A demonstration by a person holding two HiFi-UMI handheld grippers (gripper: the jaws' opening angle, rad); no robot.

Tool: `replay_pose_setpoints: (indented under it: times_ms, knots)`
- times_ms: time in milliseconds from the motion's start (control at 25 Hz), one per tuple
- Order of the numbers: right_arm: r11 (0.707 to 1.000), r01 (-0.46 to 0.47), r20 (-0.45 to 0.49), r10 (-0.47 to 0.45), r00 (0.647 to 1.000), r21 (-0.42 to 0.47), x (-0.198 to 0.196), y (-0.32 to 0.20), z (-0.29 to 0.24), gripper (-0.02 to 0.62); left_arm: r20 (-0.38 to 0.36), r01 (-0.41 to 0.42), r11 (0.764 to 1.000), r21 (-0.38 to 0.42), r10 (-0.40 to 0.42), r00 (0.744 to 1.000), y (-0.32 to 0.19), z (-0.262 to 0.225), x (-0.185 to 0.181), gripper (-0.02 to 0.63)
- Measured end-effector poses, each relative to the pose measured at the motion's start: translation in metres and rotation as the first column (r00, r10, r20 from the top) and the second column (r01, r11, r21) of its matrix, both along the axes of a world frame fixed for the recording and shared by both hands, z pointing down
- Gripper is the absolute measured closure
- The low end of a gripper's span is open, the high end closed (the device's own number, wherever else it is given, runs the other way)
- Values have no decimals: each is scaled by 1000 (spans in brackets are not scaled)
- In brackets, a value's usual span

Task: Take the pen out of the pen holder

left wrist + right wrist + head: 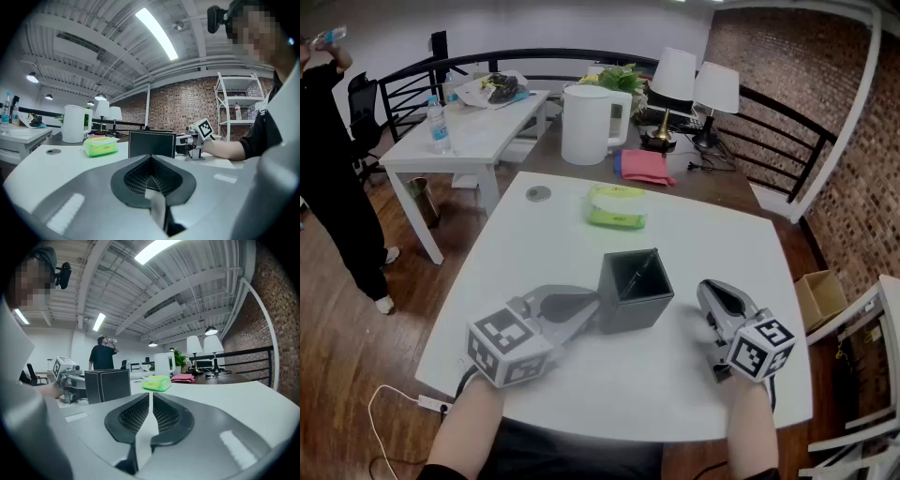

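Note:
A dark grey square pen holder (634, 302) stands mid-table with a dark pen (638, 274) leaning inside it. My left gripper (593, 306) lies on the table at the holder's left side, tips right by its wall, shut with nothing in it. In the left gripper view the holder (152, 144) stands straight ahead of the jaws. My right gripper (706, 290) rests a short way to the holder's right, jaws together but for a thin slit, nothing held. In the right gripper view the holder (108, 385) stands ahead to the left.
A green wipes pack (617, 206) lies behind the holder on the white table (741, 253). Farther back stand a white kettle (586, 124), a pink cloth (644, 167) and two lamps (675, 84). A person (328, 169) stands at the far left beside another white table (459, 131).

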State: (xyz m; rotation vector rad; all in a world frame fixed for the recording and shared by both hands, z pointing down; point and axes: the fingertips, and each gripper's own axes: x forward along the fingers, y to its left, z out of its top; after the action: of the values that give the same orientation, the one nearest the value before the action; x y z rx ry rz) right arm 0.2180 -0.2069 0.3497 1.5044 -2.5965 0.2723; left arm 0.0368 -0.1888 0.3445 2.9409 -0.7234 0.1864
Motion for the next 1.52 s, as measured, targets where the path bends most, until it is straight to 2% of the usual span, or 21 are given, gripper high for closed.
replay_pose_setpoints:
  times_ms: [160, 240, 320, 400, 600, 1000, 1240, 1520]
  knots:
    - [1000, 5, 12, -5, 1000, 17, -5, 0, -3, 540, 4, -1, 1000, -1, 1, 1000, -1, 1, 0, 606]
    - [999, 19, 51, -20, 999, 30, -9, 2, -10, 529, 7, -2, 1000, -2, 3, 1000, 0, 2, 0, 606]
    - [998, 28, 104, -34, 994, 61, -11, 3, -25, 492, 8, -3, 1000, -2, 3, 1000, 0, 2, 0, 606]
    - [996, 35, 141, -47, 989, 88, -13, 2, -41, 491, 7, -3, 1000, -3, 3, 1000, 0, 2, 0, 606]
    - [987, 128, 159, -141, 977, 93, -30, -5, -78, 479, 7, -1, 1000, -1, 1, 1000, 0, 2, 0, 604]
    - [962, 272, 77, -269, 960, -27, -70, -27, -75, 456, 6, -3, 1000, -3, 3, 1000, 0, 3, 1, 606]
    - [918, 367, 103, -354, 929, -152, -88, -38, -67, 417, 7, -4, 1000, -2, 4, 1000, 0, 3, 1, 606]
    - [879, 411, -38, -432, 901, -243, -105, -40, -52, 422, 7, -13, 1000, -3, 13, 1000, 2, 2, 2, 606]
